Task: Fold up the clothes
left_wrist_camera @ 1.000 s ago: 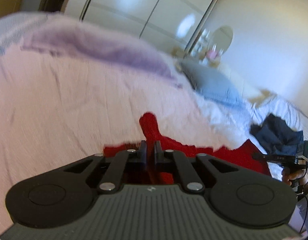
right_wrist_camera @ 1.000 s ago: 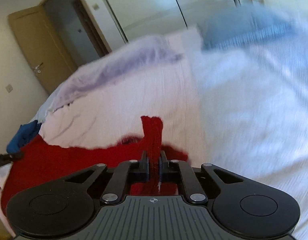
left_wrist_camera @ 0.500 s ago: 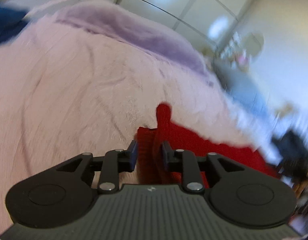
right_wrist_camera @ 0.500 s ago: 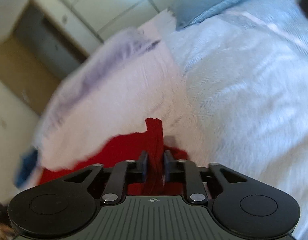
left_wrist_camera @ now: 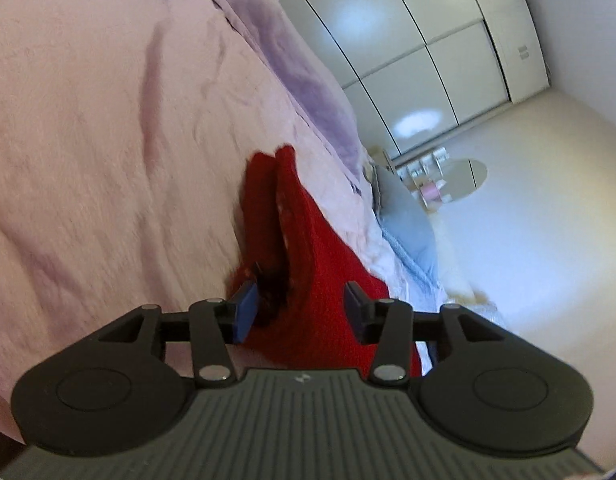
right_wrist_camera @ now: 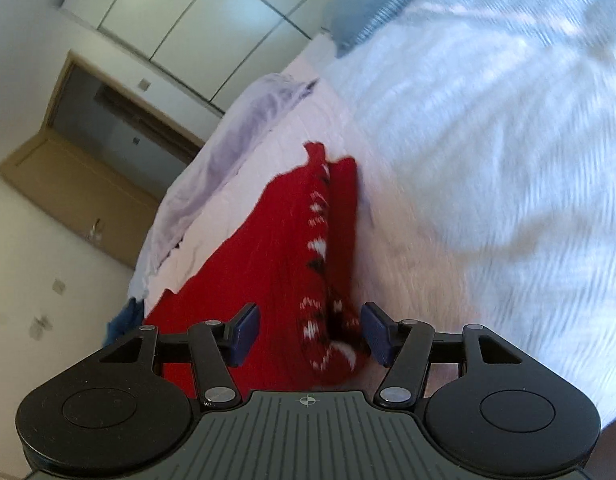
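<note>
A red knit sweater with a white and black pattern lies on the pink blanket of a bed. In the left wrist view my left gripper is open, its blue-padded jaws apart on either side of a folded red edge. In the right wrist view the sweater lies folded along a patterned band, and my right gripper is open with the fold between its jaws, not pinched.
A lilac blanket lies along the far side of the bed. A grey-blue pillow and white bedding lie to the right. White wardrobes and a wooden door stand beyond. A dark blue garment lies at the bed's edge.
Both grippers were shut on the red sweater one second ago. Both have opened and let go of it, and both cameras have rolled and tilted. The sweater now lies on the bed.
</note>
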Tool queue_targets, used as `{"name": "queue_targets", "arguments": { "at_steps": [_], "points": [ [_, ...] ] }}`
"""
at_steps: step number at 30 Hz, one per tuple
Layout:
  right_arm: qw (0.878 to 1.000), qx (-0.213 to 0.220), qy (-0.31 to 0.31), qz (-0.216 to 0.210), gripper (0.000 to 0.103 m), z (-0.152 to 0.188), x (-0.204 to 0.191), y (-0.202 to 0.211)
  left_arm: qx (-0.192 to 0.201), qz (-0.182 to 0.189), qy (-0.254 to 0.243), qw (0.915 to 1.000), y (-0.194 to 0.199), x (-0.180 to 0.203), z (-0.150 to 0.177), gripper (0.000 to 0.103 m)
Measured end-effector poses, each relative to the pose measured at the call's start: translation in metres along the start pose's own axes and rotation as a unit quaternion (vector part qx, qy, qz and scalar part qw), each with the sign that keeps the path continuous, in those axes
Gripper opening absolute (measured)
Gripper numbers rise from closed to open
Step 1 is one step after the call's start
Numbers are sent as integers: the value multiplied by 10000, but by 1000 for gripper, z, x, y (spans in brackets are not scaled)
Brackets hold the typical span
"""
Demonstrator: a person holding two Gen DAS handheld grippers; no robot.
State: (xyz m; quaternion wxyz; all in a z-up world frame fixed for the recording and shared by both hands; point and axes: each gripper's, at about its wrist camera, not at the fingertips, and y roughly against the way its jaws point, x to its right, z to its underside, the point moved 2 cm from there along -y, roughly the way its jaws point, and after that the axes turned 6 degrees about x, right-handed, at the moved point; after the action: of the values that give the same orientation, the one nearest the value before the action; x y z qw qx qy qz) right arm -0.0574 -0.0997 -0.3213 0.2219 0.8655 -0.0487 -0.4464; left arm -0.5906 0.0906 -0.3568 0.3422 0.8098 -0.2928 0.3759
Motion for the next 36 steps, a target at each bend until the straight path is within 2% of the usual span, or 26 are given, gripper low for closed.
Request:
{"name": "queue_targets", "arguments": {
  "at_steps": [1, 2, 3, 8, 11, 14, 15, 19, 21, 23, 26, 28, 29, 30, 31, 32, 36],
  "points": [
    [9999, -7, -122, -66, 53, 3, 2, 0, -65, -61, -149, 9999, -5, 3, 2, 27],
    [9999, -35, -147, -32, 36, 4, 2, -2, -129, -121, -297, 9994, -10, 6, 4, 14],
    [9998, -59, -173, 1, 11, 5, 3, -4, -179, -181, -423, 9988, -13, 8, 5, 5],
    [9982, 467, -313, 216, 9, -4, 10, 21, -298, -465, -862, 9947, -10, 8, 8, 4],
    [9977, 265, -428, 448, 9, 1, 23, 15, -368, -635, -1124, 9909, -8, 8, 9, 5],
    [9964, -85, -90, 840, 10, 16, 24, -2, -439, -805, -1385, 9861, -7, 8, 10, 7],
    [9963, -76, 6, 854, 12, 15, 20, -1, -462, -861, -1472, 9843, -6, 8, 11, 10],
    [9920, 61, 788, 987, 49, -7, -6, 12, -347, -728, -1597, 9839, 0, 22, -19, 26],
    [9889, 291, 1107, 950, 54, -17, -14, 18, -239, -663, -1573, 9850, -5, 26, -37, 31],
    [9890, 363, 1147, 862, 54, -32, -18, 8, -216, -607, -1607, 9849, -23, 32, -55, 34],
    [9909, 300, 1119, 692, 54, -51, -21, -37, -304, -595, -1592, 9850, -68, 35, -74, 35],
    [9914, 244, 1062, 729, 54, -59, -20, -64, -418, -626, -1564, 9848, -100, 32, -81, 33],
    [9912, 208, 1079, 743, 54, -62, -21, -77, -472, -671, -1614, 9835, -112, 31, -82, 32],
    [9910, 191, 1080, 769, 51, -64, -21, -88, -523, -732, -1695, 9814, -122, 30, -81, 24],
    [9908, 155, 1081, 804, 14, -66, -21, -97, -569, -781, -1785, 9792, -131, 29, -79, 4],
    [9908, 177, 1084, 792, 6, -67, -20, -99, -565, -796, -1878, 9773, -134, 27, -76, 4],
    [9889, 378, 1195, 803, 4, -72, -15, -99, -167, -708, -2234, 9720, -122, 25, -71, 4]
  ]
}}
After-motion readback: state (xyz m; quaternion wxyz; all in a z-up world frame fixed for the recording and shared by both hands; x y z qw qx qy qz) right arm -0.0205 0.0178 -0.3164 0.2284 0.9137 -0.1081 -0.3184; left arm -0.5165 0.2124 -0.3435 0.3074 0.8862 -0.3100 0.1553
